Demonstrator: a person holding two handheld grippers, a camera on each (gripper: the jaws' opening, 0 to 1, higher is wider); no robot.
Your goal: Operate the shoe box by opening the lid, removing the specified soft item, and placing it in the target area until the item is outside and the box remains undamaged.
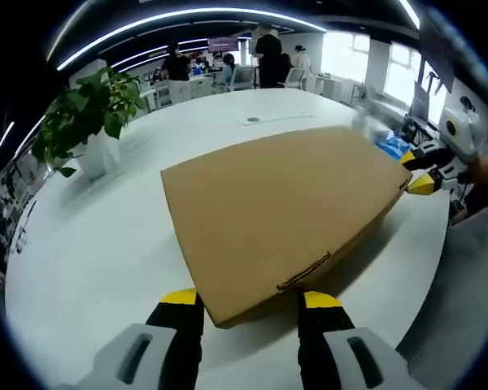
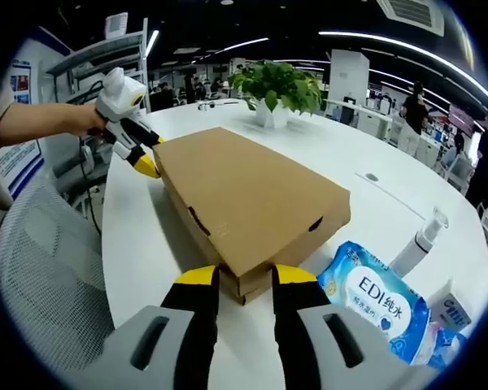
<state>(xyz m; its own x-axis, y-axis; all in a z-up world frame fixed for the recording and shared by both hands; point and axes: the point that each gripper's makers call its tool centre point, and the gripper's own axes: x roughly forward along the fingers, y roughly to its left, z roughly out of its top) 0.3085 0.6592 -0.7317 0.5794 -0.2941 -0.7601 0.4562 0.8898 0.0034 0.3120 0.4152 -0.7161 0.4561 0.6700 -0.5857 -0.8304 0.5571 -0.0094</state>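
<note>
Box lies closed on bench, long axis between both hand-held grippers. Left hand-held gripper open at one corner; right hand-held gripper open at opposite corner.

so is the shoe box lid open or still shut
Shut: the shoe box lid lies flat and flush, front tab tucked in, in both views.

The box lies flat on the table, lid closed. The left gripper stands at one corner of the box, the right gripper at the opposite end. In the right gripper view, a tissue pack lies right of the box, a pump bottle just behind it, and a plant beyond the box.
</note>
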